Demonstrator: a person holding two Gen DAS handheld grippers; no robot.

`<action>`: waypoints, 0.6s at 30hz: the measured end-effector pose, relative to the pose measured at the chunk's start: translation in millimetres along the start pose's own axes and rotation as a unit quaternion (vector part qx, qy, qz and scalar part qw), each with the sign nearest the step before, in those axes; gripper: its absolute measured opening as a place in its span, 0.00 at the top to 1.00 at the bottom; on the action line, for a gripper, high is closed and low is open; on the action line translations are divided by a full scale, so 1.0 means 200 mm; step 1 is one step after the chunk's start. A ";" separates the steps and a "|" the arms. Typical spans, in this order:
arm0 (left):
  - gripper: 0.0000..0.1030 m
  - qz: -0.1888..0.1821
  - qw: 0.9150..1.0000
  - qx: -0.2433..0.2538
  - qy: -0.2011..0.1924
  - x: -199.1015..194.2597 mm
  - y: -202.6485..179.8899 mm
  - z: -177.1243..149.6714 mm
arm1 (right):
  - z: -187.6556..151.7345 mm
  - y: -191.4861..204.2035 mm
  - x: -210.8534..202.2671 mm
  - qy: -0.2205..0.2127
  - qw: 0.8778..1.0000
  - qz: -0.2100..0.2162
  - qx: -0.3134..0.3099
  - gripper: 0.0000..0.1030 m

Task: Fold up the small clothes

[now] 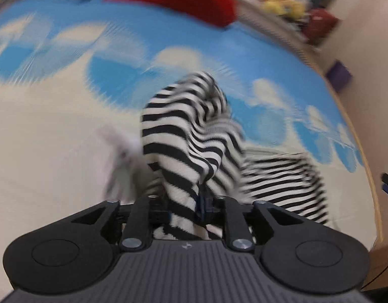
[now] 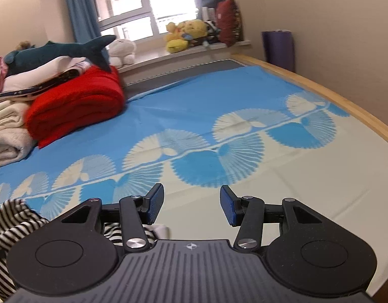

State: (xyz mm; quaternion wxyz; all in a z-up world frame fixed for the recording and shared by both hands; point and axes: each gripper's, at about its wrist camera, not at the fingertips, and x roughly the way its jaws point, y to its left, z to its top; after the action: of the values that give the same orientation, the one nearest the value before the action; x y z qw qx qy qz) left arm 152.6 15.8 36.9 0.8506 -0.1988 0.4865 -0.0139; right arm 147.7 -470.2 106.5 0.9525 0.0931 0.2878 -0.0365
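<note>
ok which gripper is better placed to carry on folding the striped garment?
Left. The striped garment already runs between the left gripper fingers, bunched up over the blue-and-white sheet. The right gripper is open and empty over bare sheet, with the garment off to its left.

1. A bed point(image 2: 327, 85) with a pale wooden rim is carrying everything, and a blue and cream sheet point(image 2: 194, 96) with fan shapes is covering it.
2. A black-and-white striped garment point(image 1: 184, 136) is lying bunched on the cream part of the sheet.
3. A folded red blanket point(image 2: 75, 106) is sitting at the far left.
4. Cream folded bedding point(image 2: 7, 131) is lying just beside the red blanket, touching it.
</note>
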 end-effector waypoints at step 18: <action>0.36 -0.081 0.983 -0.141 0.088 0.38 0.57 -0.05 | -0.03 0.14 0.06 0.021 0.998 0.011 -0.055 0.50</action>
State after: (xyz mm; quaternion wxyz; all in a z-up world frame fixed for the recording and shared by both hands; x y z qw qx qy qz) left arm 165.4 101.5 -69.7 0.7641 -0.3535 0.5386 -0.0319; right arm 158.2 -442.6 98.4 0.9503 0.0442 0.3082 -0.0084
